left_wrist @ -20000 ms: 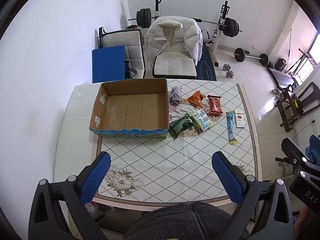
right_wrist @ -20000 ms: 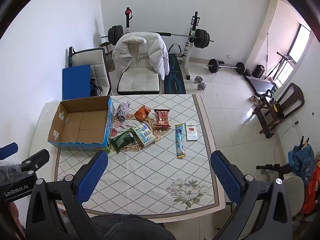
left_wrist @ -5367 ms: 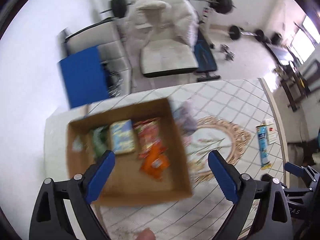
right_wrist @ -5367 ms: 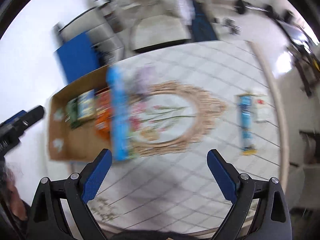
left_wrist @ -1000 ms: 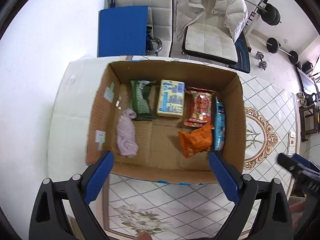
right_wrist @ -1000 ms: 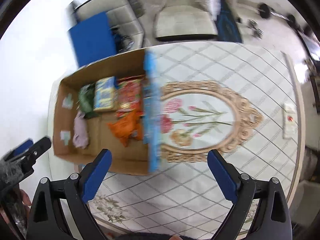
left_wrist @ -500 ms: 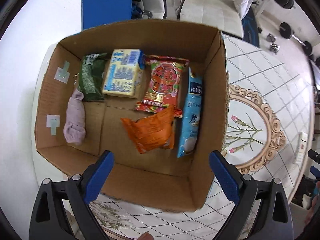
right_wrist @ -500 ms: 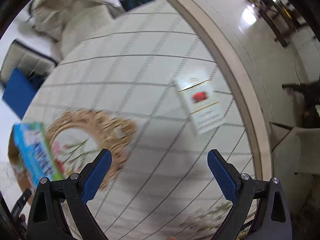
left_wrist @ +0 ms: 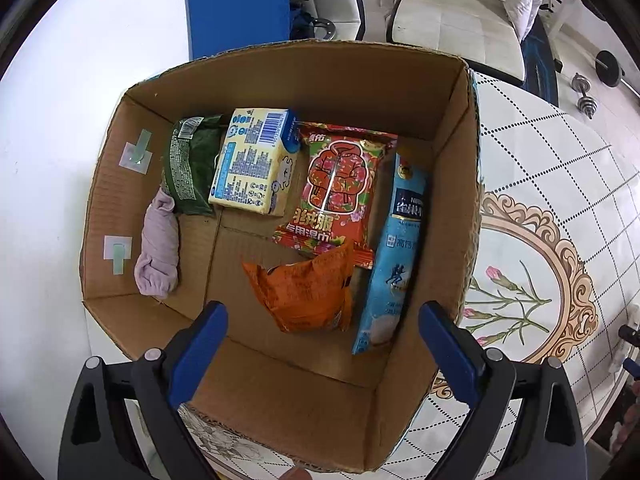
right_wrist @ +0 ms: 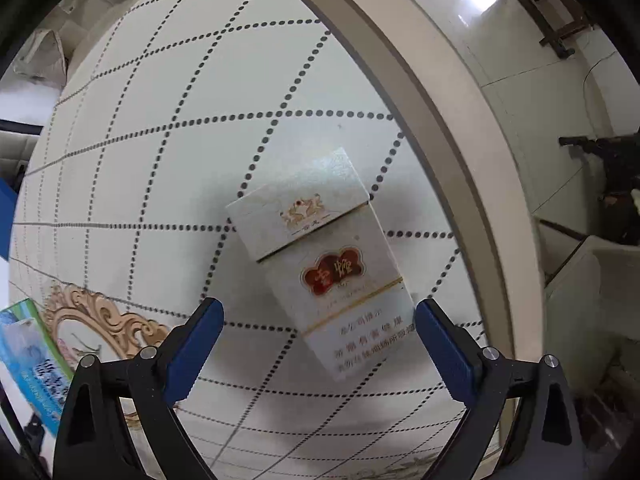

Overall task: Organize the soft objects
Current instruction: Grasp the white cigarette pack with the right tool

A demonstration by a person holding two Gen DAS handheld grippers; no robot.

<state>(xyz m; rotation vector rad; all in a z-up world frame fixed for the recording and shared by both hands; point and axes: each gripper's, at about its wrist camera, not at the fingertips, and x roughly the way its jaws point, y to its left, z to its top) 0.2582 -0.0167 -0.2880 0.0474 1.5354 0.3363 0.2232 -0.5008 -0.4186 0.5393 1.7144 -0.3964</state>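
Note:
In the left wrist view an open cardboard box [left_wrist: 304,76] holds a lilac cloth [left_wrist: 158,248], a green packet [left_wrist: 190,162], a yellow tissue pack [left_wrist: 252,160], a red snack bag [left_wrist: 340,188], an orange bag [left_wrist: 308,292] and a long blue packet [left_wrist: 396,248]. My left gripper [left_wrist: 322,336] is open and empty above the box's near wall. In the right wrist view a white cigarette pack [right_wrist: 328,256] lies flat on the table near its right edge. My right gripper [right_wrist: 318,336] is open, low over the pack, its fingers astride the pack's near end.
The table [right_wrist: 160,120] has a dotted diamond pattern and a beige rim [right_wrist: 440,120]. The box's blue printed side [right_wrist: 28,352] shows at the lower left of the right wrist view. A chair with a white jacket [left_wrist: 460,4] and a blue panel [left_wrist: 240,4] stand behind the table.
My left gripper has moved closer over the box. My right gripper has swung from the box to the table's right side and dropped low over the cigarette pack.

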